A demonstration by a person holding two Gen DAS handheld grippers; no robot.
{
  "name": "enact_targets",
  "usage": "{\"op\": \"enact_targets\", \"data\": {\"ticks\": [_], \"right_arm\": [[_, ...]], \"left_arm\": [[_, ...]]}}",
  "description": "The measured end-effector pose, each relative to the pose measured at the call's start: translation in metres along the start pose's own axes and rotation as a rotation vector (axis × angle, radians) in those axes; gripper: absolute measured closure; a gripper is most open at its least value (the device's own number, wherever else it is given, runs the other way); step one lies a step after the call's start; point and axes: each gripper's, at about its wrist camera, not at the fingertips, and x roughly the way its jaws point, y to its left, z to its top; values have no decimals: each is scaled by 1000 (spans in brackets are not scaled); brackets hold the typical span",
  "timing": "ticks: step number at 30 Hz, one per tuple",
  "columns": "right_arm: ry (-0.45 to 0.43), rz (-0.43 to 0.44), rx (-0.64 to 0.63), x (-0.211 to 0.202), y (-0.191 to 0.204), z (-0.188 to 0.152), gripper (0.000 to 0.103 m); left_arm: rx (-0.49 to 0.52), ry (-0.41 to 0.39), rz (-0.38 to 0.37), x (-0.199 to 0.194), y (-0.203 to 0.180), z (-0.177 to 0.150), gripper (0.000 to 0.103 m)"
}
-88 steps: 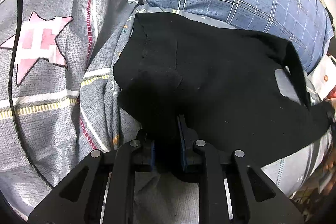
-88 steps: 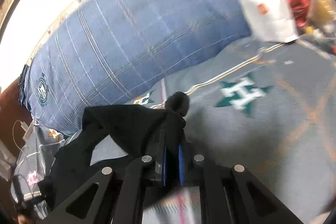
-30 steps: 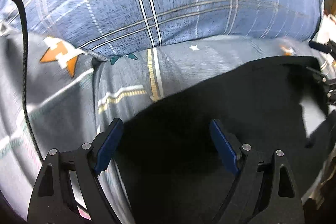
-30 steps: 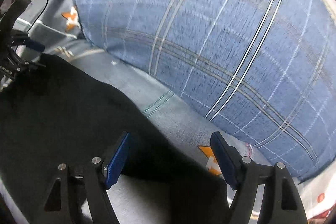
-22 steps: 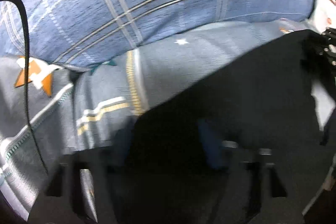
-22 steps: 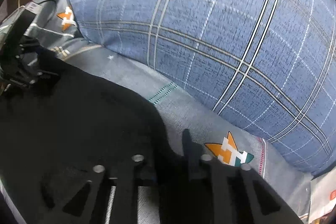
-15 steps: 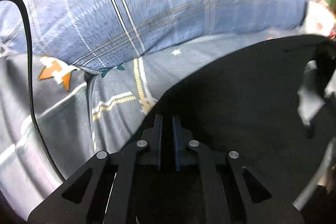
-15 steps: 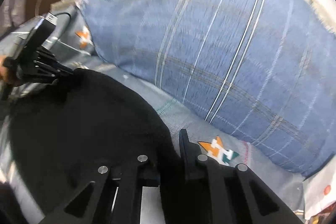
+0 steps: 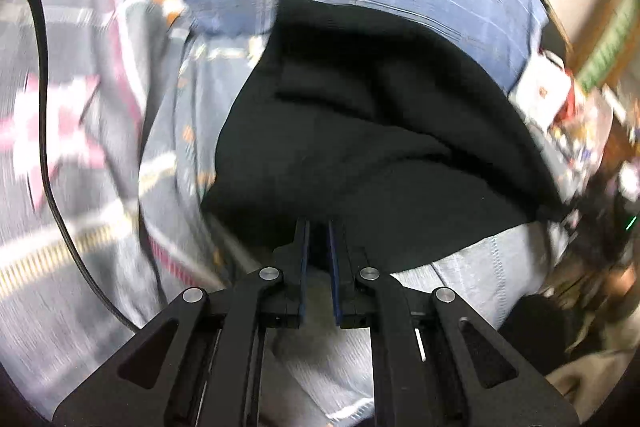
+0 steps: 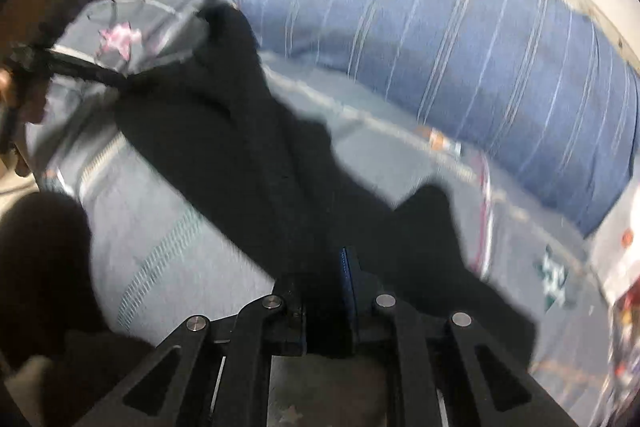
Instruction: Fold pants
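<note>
While both my grippers clamp an edge of the pants [image 9: 372,147], a fold is under way, not finished. Left gripper [image 9: 319,247]: jaws nearly together on black cloth, lower centre. Right gripper [image 10: 326,291]: likewise. The pants lie bunched mid-frame on the bedspread [image 9: 80,227]; flattening remains.

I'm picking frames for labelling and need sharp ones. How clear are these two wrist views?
Left wrist view: bedding smeared by motion blur, worst at the edges; left gripper stays sharp; pants a near-featureless black. Right wrist view: pillow and pants streaked; right gripper crisp; bright glare top right.
</note>
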Motion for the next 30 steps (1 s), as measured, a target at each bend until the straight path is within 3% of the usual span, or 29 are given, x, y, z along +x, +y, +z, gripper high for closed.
{"op": "enact_targets", "data": {"ticks": [3, 5, 7, 9, 13, 17, 21, 22, 24, 25, 26, 28, 30], "right_arm": [[47, 22, 67, 4, -3, -6, 87], [4, 58, 100, -11, -4, 2, 82], [-47, 88, 96, -26, -2, 12, 66], [-89, 109, 91, -35, 1, 22, 51], [-123, 202, 68, -28, 19, 45, 49], [-130, 263, -51, -5, 56, 74, 49], [-127, 337, -160, 29, 99, 99, 49], [-119, 355, -179, 38, 108, 102, 49], [-76, 331, -239, 64, 127, 108, 51], [-46, 294, -242, 77, 130, 111, 69], [-25, 289, -210, 85, 128, 114, 77], [-25, 334, -89, 87, 112, 119, 95], [-66, 366, -12, 73, 95, 125, 98]], "left_arm": [[-7, -20, 32, -11, -3, 5, 84], [-6, -35, 37, -16, -5, 14, 49], [-45, -61, 17, -19, -1, 23, 35], [-90, -64, 20, -18, 5, 29, 35], [-117, -43, 88, -7, 16, 37, 34], [-116, 0, 153, 13, 25, 43, 34], [-115, 9, 133, 33, 26, 53, 34], [-113, 5, 121, 37, 23, 55, 36], [-111, 5, 102, 42, 20, 59, 57], [-108, 2, 118, 43, 17, 62, 68], [-111, -11, 126, 40, 16, 65, 84], [-119, -54, 120, 26, 15, 69, 90], [-115, -96, 98, 10, 12, 72, 90]]}}
